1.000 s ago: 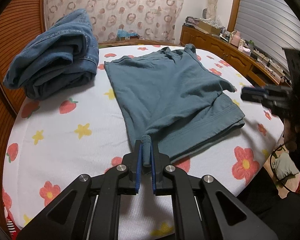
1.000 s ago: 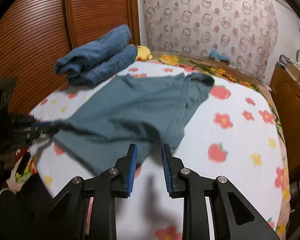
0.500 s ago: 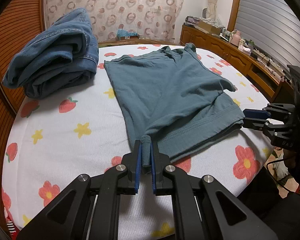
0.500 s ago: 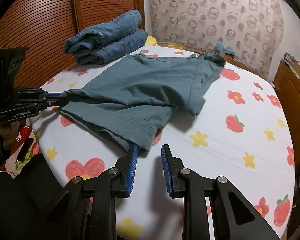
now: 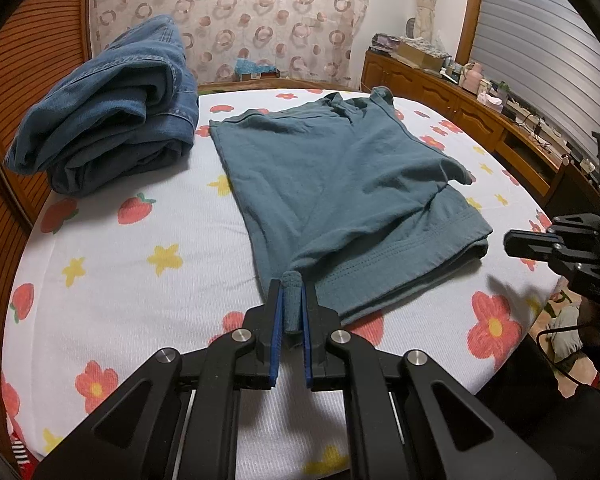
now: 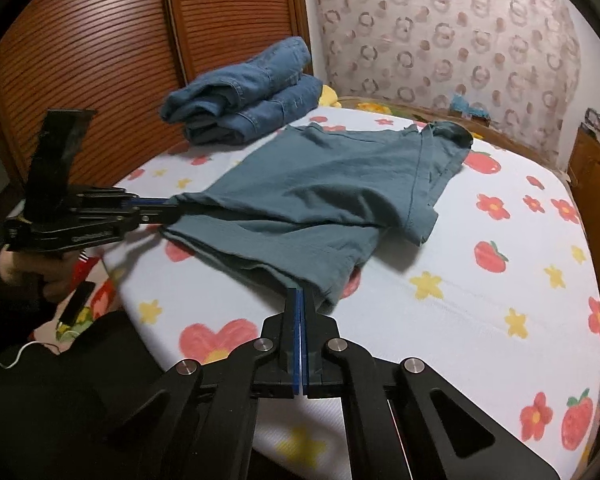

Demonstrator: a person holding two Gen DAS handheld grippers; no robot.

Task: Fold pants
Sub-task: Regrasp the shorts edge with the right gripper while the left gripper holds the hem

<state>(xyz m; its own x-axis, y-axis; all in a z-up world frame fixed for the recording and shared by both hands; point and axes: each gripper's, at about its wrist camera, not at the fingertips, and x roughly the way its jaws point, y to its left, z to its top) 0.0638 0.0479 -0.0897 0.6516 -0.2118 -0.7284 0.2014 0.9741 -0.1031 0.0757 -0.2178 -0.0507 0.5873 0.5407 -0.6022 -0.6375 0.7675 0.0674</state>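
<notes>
While left tool (image 5: 291, 304) pinches teal pants (image 5: 340, 184), right tool (image 6: 301, 300) closed, no legible writing

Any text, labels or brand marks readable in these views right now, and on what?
Left gripper: white lettering on its side, too blurred to read.
Teal pants: no label or print shows.
Folded jeans: no tag or text shows.
Boxes on the sideboard: too small to read.
Nothing else carries text.

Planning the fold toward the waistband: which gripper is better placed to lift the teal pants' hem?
Left. The left gripper clamps a hem corner of the teal knit pants; the right gripper is shut at the other corner, its hold unclear.
</notes>
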